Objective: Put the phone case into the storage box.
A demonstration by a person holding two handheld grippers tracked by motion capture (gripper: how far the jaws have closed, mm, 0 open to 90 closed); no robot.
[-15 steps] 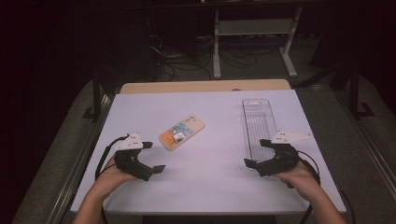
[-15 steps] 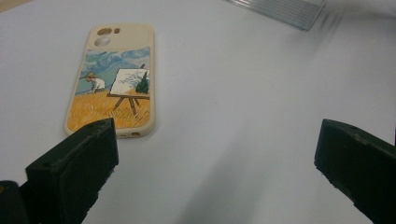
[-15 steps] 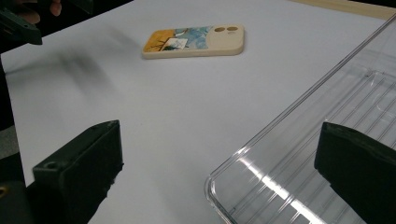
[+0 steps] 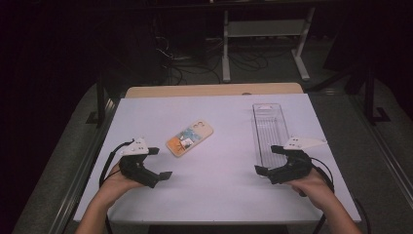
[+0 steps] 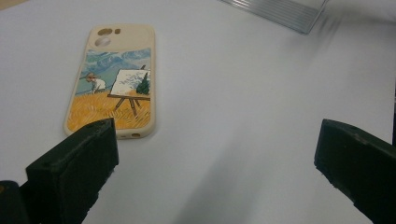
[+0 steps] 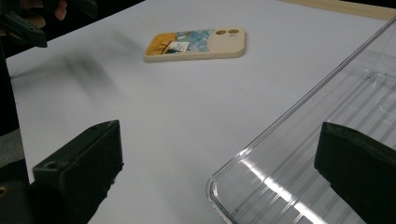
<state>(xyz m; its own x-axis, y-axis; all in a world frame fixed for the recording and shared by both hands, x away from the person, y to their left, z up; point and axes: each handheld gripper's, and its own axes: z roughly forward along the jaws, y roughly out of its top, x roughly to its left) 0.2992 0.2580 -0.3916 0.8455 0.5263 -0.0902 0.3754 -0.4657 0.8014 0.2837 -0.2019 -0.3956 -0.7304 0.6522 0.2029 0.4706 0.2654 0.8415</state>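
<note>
The left gripper (image 4: pixel 157 164) has its fingers spread wide and empty, with the phone case (image 4: pixel 189 138) flat on the table (image 4: pixel 219 195) just ahead of them. The right gripper (image 4: pixel 269 161) is equally open, its fingers at the near end of the clear tray (image 4: pixel 269 127). Approach the case low, straddling its narrow width before closing

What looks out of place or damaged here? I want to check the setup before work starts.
Nothing stands out. The phone case lies flat and whole, printed side up, at an angle on the table. The clear tray sits upright and unbroken.
</note>
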